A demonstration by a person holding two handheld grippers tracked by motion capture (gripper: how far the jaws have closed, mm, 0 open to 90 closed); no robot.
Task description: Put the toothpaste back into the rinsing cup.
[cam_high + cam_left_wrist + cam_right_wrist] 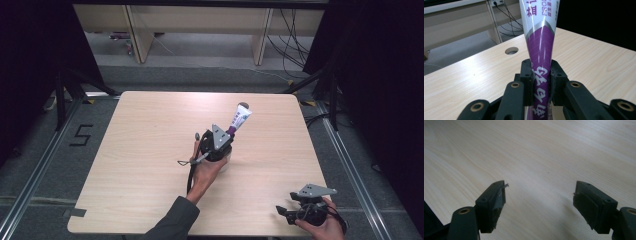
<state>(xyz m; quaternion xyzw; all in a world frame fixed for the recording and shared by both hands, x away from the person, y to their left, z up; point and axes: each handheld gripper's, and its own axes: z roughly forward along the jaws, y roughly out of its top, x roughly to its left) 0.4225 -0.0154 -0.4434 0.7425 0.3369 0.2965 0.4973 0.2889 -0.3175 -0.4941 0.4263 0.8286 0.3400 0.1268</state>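
A white and purple tube [239, 118] with printed lettering stands tilted over the middle of the light wooden table [150, 150]. My left gripper [226, 136] is shut on the tube's purple lower part [541, 82], and the white upper part [539, 12] rises away from the jaws. A person's left hand and dark sleeve hold this gripper from below. At the table's near right corner my right gripper [282, 211] is open, and its two black jaws [539, 202] stand wide apart above bare wood with nothing between them.
A round cable hole [511, 50] is cut in the tabletop near its far edge. Beyond the table stand beige desk panels [200, 25] with hanging cables [292, 45]. Black curtains hang at both sides. A number is marked on the floor [81, 135] at the left.
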